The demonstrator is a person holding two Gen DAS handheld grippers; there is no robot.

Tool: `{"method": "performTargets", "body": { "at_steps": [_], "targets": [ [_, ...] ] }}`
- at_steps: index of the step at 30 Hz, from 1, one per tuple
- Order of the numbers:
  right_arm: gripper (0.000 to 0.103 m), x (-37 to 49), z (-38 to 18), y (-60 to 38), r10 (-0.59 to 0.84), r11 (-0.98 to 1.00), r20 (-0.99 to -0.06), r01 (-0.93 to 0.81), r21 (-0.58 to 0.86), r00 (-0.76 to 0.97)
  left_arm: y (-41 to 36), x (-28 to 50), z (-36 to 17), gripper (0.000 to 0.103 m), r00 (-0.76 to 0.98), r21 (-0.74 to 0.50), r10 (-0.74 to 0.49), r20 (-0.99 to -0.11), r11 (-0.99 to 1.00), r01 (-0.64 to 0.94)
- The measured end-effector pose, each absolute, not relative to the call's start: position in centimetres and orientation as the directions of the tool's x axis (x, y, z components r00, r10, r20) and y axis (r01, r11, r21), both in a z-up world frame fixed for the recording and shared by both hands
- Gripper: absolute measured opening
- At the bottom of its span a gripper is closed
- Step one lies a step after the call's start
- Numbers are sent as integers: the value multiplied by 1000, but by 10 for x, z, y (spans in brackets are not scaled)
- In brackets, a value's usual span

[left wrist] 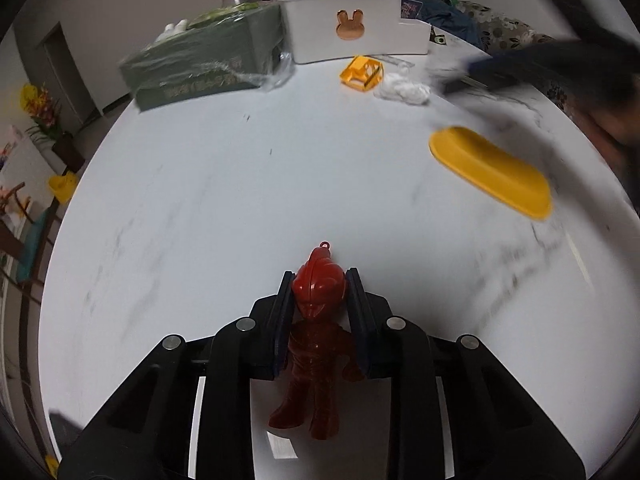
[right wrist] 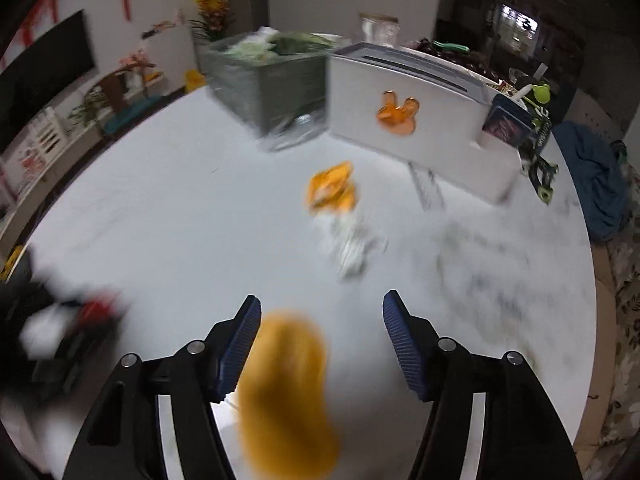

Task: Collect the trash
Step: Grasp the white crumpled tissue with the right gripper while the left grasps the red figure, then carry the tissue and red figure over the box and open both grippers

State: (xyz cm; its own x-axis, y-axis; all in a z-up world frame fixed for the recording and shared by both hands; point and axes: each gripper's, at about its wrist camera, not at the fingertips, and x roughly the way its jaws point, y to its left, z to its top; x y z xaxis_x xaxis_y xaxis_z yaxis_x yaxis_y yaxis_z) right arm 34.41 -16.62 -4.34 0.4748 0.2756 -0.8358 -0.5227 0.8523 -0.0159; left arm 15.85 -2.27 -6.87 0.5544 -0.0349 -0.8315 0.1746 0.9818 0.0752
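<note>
My left gripper (left wrist: pixel 319 280) is shut on a red toy figure (left wrist: pixel 316 320), held by its head and chest above the white marble table (left wrist: pixel 208 184). A yellow oblong tray (left wrist: pixel 490 170) lies on the table to the right. In the right wrist view the same yellow tray (right wrist: pixel 286 396) sits blurred between the fingers of my open right gripper (right wrist: pixel 322 312), nearer the left finger (right wrist: pixel 240 344). A crumpled orange wrapper (right wrist: pixel 332 192) and a crumpled white tissue (right wrist: pixel 352 244) lie further ahead; they also show in the left wrist view as the wrapper (left wrist: pixel 363 73) and the tissue (left wrist: pixel 404 90).
A white box with an orange rabbit emblem (left wrist: pixel 352 28) and a green carton (left wrist: pixel 204 64) with clear plastic wrap stand at the table's far side. The left gripper with the red toy (right wrist: pixel 96 312) appears blurred at left in the right wrist view. A blue cloth (right wrist: pixel 596 184) lies at right.
</note>
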Motion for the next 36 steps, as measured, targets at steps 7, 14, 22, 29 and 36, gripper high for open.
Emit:
{"method": "performTargets", "body": {
  "at_steps": [7,14,22,29,36],
  "targets": [
    [19,359,-58,-165,251,879,-885,-476,38,392,-6,120,-65,25,557,65,-37,-830,984,163],
    [20,214,7,-194,492,805,-799,-530,266,346,1,79,-20,25,595,33,-85,-799,982,185],
    [20,-36,11,-196,534,704,-817,-650,286,220,-14,-29,-6,25,487,73,-33,-873,978,198],
    [20,-111,-78,-175,501,713,-862,-603,359,80,-16,-107,-87,25,232,-3,-41,-972,986,164],
    [33,-108,-163,-160,376,798,-921,-543,263,106,-19,-115,-180,29,41,-33,-38,-998,992,122]
  ]
}}
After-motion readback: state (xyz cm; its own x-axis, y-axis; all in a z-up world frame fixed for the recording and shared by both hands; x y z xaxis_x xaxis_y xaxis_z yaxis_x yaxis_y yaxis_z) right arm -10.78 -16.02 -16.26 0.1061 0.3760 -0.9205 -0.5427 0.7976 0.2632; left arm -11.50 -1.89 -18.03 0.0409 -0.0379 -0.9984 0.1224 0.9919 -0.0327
